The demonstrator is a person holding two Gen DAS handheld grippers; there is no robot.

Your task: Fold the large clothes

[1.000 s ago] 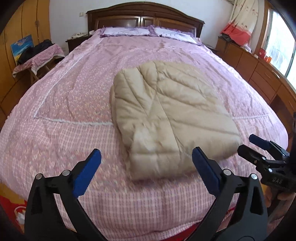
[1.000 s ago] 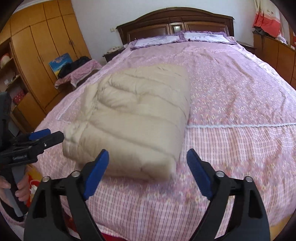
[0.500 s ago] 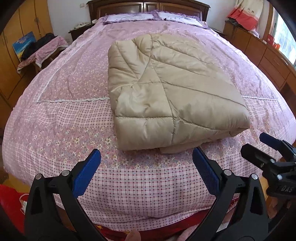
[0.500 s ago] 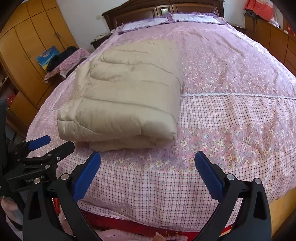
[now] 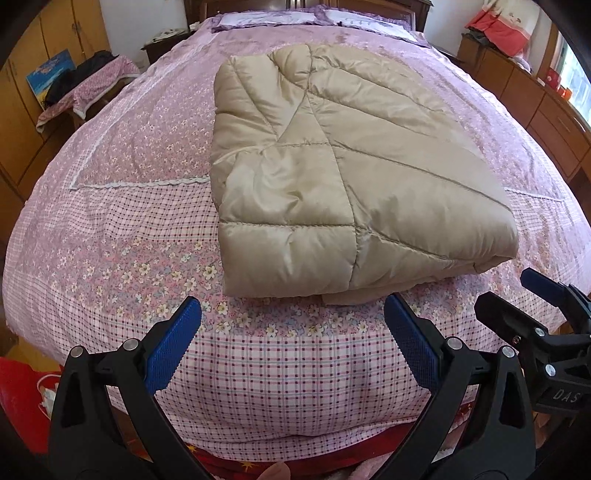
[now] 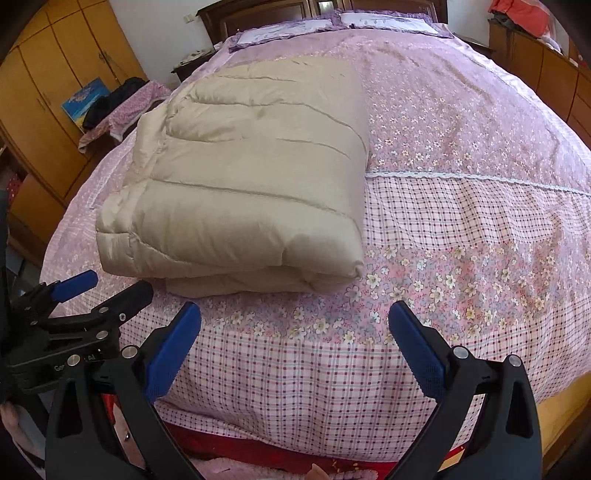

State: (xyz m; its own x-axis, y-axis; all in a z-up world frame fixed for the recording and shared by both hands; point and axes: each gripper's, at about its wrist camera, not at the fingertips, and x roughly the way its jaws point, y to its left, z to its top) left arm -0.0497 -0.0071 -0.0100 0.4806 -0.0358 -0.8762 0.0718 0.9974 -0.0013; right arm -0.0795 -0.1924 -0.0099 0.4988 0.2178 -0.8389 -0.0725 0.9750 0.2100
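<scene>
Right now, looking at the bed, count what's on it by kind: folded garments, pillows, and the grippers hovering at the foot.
Folded beige quilted coat: 1
Pillows at the headboard, first and second: 2
Grippers, left gripper and right gripper, both open and empty: 2
Total: 5
All on or over the pink floral bedspread.

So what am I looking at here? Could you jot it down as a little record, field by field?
place: bedroom, pink patterned bedspread on a bed
main item: beige padded coat, folded into a thick bundle near the foot of the bed
left claw: open, empty, above the bed edge, short of the coat
right claw: open, empty, jaws have just been opening
contact: neither claw touches the coat
background: wooden wardrobe, pillows at the headboard
</scene>
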